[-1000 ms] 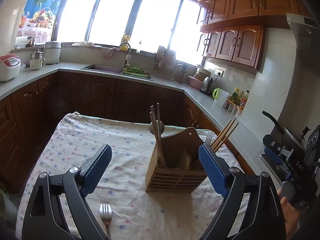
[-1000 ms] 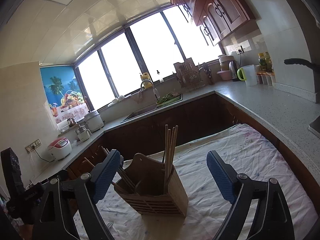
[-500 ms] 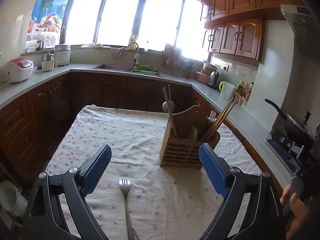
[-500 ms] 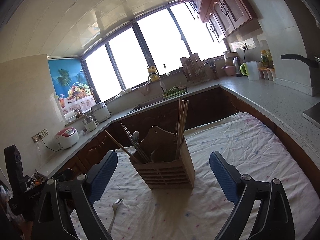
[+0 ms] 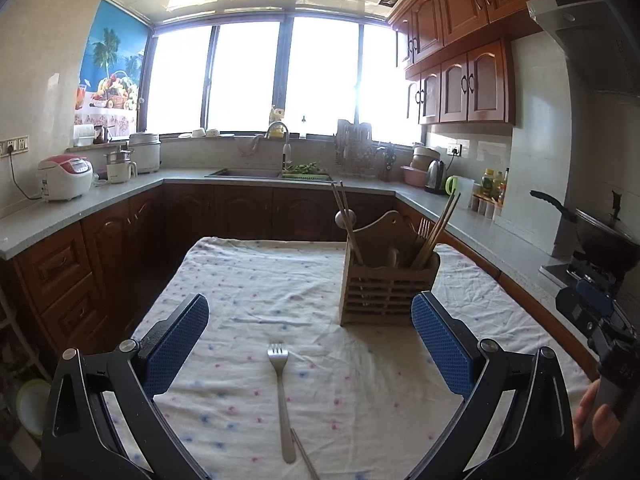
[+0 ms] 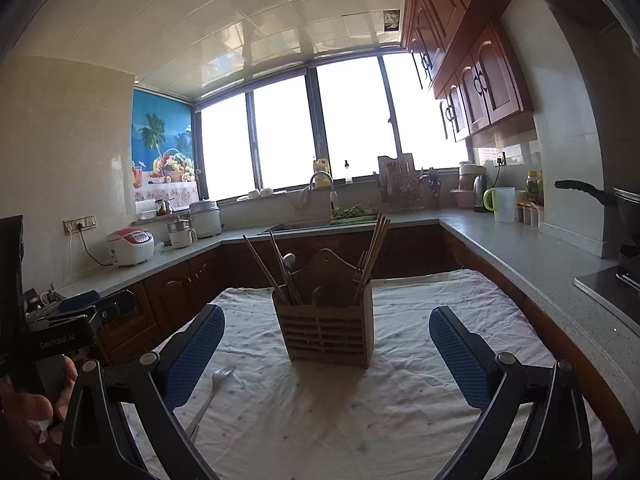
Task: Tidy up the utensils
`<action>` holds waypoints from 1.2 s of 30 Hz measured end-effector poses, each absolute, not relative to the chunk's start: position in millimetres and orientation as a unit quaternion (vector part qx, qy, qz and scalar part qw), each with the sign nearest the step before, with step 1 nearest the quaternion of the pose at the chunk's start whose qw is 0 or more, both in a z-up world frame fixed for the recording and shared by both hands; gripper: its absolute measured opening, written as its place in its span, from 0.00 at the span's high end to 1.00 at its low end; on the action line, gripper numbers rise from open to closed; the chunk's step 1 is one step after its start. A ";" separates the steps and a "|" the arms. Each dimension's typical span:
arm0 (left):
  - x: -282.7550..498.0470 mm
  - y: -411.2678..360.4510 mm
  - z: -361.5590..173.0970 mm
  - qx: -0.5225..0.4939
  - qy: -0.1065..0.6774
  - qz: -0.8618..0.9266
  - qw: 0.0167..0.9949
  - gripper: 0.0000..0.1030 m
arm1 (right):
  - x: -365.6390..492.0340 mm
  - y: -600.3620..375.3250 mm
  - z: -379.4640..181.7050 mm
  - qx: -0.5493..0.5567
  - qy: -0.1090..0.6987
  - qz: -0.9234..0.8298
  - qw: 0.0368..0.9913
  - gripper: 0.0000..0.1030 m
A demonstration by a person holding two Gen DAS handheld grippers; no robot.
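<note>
A wooden utensil holder [image 5: 387, 293] stands on the cloth-covered table [image 5: 248, 280]; it holds chopsticks, a spoon and a fork. It also shows in the right wrist view [image 6: 329, 333]. A metal fork [image 5: 280, 392] lies flat on the cloth in front of it, tines toward the holder, with a thin stick [image 5: 304, 456] by its handle. My left gripper [image 5: 310, 334] is open and empty, above the fork. My right gripper [image 6: 327, 344] is open and empty, facing the holder, with the fork [image 6: 210, 396] at its lower left.
Grey counters [image 5: 80, 208] run around the table on three sides, with rice cookers [image 5: 64, 178], a sink [image 5: 268, 174], a kettle [image 5: 435, 176] and a wok on the stove [image 5: 600, 236]. The other gripper's body [image 5: 600, 320] is at the right edge.
Both grippers have drawn back from the holder and turned; the holder now looks farther away. The fork has come fully into the left view, between the open fingers.
</note>
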State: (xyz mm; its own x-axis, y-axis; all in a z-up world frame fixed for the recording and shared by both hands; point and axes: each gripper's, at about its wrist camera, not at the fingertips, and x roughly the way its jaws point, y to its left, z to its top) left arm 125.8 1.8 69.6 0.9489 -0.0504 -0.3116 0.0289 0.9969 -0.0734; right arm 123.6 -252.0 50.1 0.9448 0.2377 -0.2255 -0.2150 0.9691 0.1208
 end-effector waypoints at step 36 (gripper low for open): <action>82.9 -2.7 -4.2 -0.012 0.199 0.024 0.980 0.00 | 77.3 -271.7 -12.5 0.036 0.158 0.073 0.984 0.00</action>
